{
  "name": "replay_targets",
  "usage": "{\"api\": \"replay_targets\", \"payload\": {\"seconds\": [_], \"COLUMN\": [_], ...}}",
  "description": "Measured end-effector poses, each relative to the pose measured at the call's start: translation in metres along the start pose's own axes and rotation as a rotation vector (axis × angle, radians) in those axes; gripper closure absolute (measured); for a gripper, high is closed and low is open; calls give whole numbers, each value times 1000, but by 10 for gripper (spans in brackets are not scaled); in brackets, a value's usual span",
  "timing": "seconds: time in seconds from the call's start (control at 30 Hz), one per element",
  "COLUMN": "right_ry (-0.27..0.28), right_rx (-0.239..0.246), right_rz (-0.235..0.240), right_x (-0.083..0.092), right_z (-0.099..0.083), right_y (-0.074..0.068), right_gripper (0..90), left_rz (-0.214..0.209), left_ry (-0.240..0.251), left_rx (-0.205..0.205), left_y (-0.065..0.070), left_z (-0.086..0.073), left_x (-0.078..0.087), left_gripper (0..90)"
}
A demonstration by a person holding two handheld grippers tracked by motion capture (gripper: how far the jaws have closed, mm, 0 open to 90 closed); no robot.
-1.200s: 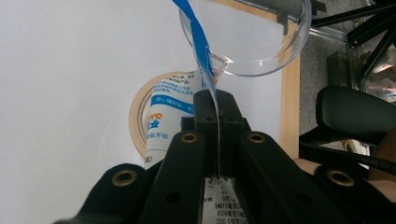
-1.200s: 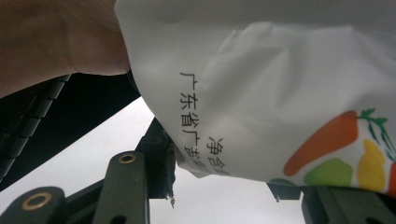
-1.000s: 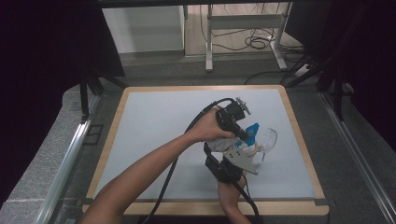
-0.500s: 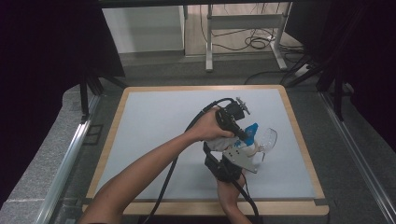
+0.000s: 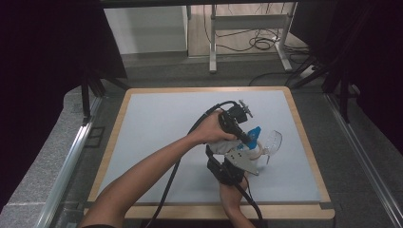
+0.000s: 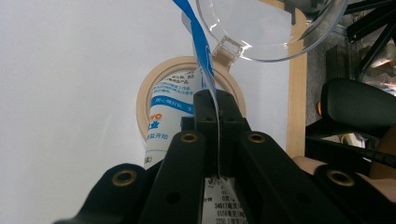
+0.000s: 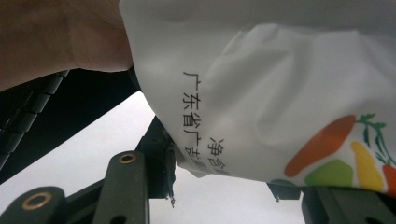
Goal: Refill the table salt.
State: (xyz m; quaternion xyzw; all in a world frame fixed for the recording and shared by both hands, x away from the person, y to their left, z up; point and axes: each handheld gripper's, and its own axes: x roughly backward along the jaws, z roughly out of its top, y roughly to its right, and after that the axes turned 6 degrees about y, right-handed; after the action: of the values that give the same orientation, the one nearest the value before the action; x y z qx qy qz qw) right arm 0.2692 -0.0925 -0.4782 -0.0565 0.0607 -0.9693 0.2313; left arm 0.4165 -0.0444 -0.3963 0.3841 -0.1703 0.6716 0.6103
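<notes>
The table holds everything near its right edge, about midway from front to back. The bag is in the middle of the bunch. The left gripper is above the bag, on its far side. The right gripper is under the bag, toward the front edge. The clear lid is right of the bag, closest to the right edge. Under the bag's top, a tape ring lies flat on the table

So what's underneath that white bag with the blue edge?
A beige tape roll lies on the table under the bag; the bag's lower end sits inside its ring. The roll's near side is hidden by the left gripper.
</notes>
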Motion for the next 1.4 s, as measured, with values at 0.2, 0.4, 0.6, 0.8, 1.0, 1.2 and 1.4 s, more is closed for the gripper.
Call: {"api": "replay_targets", "payload": {"seconds": [0.2, 0.4, 0.6, 0.8, 1.0, 1.2, 1.4], "right_ry": [-2, 0, 0, -3, -2, 5, 10], "right_rx": [-1, 1, 3, 2, 1, -2, -3], "right_rz": [1, 1, 2, 1, -2, -7, -10], "right_x": [0, 0, -1, -1, -1, 0, 1], "right_z": [0, 0, 0, -1, -1, 0, 1], "right_y": [1, 1, 0, 0, 1, 1, 2], "right_gripper": [519, 520, 521, 521, 521, 521, 521], "left_rz": [-1, 2, 3, 1, -1, -5, -6], "left_ry": [-1, 1, 5, 4, 2, 3, 5], "left_rx": [2, 0, 5, 7, 4, 4, 7], "left_y": [-1, 0, 0, -1, -1, 0, 1], "left_z": [0, 0, -2, -2, -1, 1, 2], "left_x": [-1, 0, 0, 0, -1, -2, -2], "left_gripper": [900, 900, 900, 900, 900, 900, 900]}}
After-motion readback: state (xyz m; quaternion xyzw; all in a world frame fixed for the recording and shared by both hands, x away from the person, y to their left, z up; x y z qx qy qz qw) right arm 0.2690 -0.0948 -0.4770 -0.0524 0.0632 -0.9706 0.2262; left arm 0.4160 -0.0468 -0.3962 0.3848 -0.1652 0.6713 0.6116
